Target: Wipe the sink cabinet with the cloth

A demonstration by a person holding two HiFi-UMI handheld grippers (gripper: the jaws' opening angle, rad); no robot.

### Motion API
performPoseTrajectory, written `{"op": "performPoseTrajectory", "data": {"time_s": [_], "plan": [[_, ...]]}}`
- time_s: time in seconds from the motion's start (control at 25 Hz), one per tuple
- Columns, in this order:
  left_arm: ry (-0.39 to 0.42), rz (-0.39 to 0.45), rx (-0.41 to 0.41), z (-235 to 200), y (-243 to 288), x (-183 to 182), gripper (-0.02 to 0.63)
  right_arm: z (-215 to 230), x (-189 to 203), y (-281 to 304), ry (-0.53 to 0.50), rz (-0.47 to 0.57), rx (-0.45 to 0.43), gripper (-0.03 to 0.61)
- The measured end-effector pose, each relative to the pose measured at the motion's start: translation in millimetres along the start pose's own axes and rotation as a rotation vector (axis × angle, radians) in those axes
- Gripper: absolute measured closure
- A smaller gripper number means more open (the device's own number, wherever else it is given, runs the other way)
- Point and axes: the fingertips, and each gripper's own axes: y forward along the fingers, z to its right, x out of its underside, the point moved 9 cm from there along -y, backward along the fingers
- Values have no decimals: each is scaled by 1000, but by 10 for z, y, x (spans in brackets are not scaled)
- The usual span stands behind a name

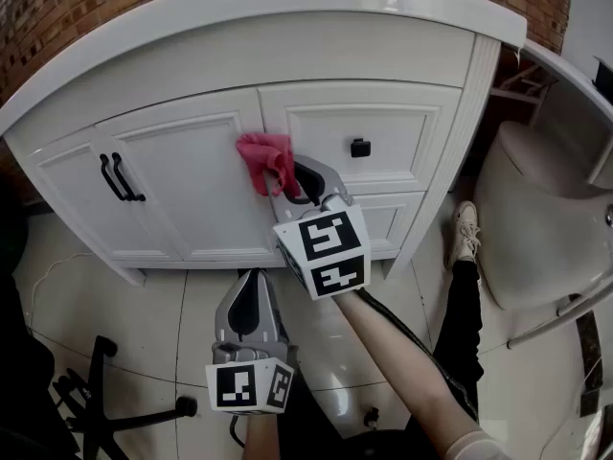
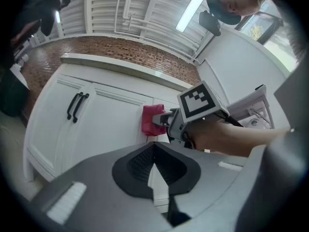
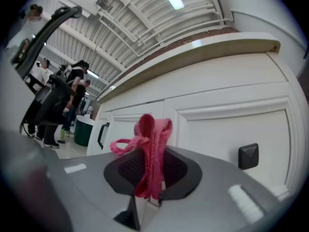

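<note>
Pinching the pink cloth (image 3: 150, 151) between its jaws, the right hand-held gripper (image 1: 290, 182) holds it at the front of the white sink cabinet (image 1: 192, 199), between the door and the drawer with the black knob (image 1: 360, 148). The left hand-held gripper (image 1: 252, 281) hangs lower, over the tiled floor (image 1: 182, 305), with its jaws pressed together and nothing in them.

My cloth (image 1: 265, 159) pink-red; sink cabinet (image 1: 192, 204) white, black handles (image 1: 120, 177) and knob (image 1: 360, 148); wall (image 1: 57, 8) brown brick mosaic; floor (image 1: 177, 305) pale tile.
</note>
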Motion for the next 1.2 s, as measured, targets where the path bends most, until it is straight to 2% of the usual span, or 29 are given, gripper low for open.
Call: {"op": "performPoseTrajectory", "data": {"time_s": [0.12,0.24,0.4,0.56,0.68,0.76,0.84,1.0,1.08,1.2], "plan": [[-19,-3,-13,-114,7,18,598,91,86,-91,-13,-17,74,514],[-15,9,17,-18,88,23,598,331,85,-327,-57,0,164,514],[-1,11,100,385,246,100,598,836,69,-739,-31,35,255,511],[0,-14,189,901,462,241,598,1481,151,-1096,-25,15,363,514],[41,-33,251,1252,522,299,598,1987,227,-1410,7,9,411,511],[68,-43,272,1371,543,324,598,2183,264,-1593,-5,-6,471,512],[66,-41,268,1400,555,321,598,2318,294,-1718,27,-17,513,512],[65,-38,232,1255,504,297,598,2187,290,-1841,144,20,483,512],[61,-42,202,1084,467,293,598,1895,290,-1754,183,45,417,512],[31,-46,132,755,361,292,598,1299,363,-1352,202,44,269,512]]}}
